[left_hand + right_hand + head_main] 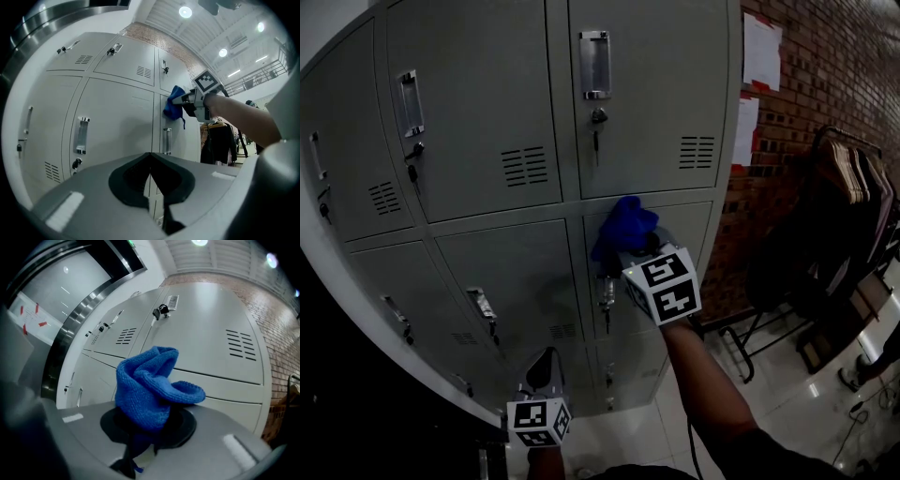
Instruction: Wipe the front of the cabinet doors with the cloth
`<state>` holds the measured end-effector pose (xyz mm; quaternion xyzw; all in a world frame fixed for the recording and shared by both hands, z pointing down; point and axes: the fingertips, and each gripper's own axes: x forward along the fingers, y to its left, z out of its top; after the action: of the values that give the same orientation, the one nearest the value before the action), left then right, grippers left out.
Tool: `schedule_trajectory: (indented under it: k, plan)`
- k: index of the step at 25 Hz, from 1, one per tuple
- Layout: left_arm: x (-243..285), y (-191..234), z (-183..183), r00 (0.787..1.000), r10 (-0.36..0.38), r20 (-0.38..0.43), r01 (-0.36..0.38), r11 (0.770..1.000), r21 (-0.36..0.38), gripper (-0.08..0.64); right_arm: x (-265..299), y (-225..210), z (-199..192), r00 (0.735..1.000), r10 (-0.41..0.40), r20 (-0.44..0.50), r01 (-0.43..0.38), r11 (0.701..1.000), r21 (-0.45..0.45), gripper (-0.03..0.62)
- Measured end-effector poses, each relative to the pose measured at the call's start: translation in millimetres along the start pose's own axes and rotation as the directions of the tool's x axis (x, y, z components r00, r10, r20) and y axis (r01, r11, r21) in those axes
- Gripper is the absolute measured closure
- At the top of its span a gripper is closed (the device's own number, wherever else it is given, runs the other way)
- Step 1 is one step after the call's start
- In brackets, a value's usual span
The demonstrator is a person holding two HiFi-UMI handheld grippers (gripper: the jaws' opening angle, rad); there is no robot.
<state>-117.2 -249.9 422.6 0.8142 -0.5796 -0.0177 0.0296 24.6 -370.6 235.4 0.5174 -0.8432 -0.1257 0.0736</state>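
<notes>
Blue cloth held against the grey cabinet doors
Head view: the right gripper holds the cloth at the top edge of a lower right door, and the left gripper hangs low and near. Left gripper view: its 2 jaws are pressed together, empty. Right gripper view: the jaws pinch the cloth.

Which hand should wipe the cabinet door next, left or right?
Right. The right hand-held gripper holds the blue cloth close to the cabinet doors; the left hand-held gripper hangs low, shut and empty.
</notes>
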Motion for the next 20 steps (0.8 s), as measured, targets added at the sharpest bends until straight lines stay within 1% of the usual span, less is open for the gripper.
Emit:
schedule_trajectory:
  k: [6,11,16,20]
  plan:
    - [4.2,-10.9,-0.9,1.0,-0.019,-0.002,0.019,1.0,0.004,0.543,-18.2,-49.1,-13.7,0.997,-0.077,-0.003,0.077,0.997,0.002,0.517]
    - [4.2,-16.3,-3.0,1.0,-0.023,-0.009,0.023,1.0,0.008,0.543,-38.1,-93.1,-30.3,0.99,-0.137,-0.033,0.138,0.99,0.027,0.517]
    - [7.7,-21.0,-4.0,1.0,-0.024,-0.005,0.024,1.0,0.012,0.543,-57.7,-135.6,-42.5,0.977,-0.205,-0.052,0.206,0.978,0.015,0.517]
    - [5.5,-24.7,-2.1,1.0,-0.028,-0.004,0.028,0.999,0.018,0.543,-66.8,-155.5,-53.3,0.966,-0.248,-0.076,0.248,0.969,-0.003,0.517]
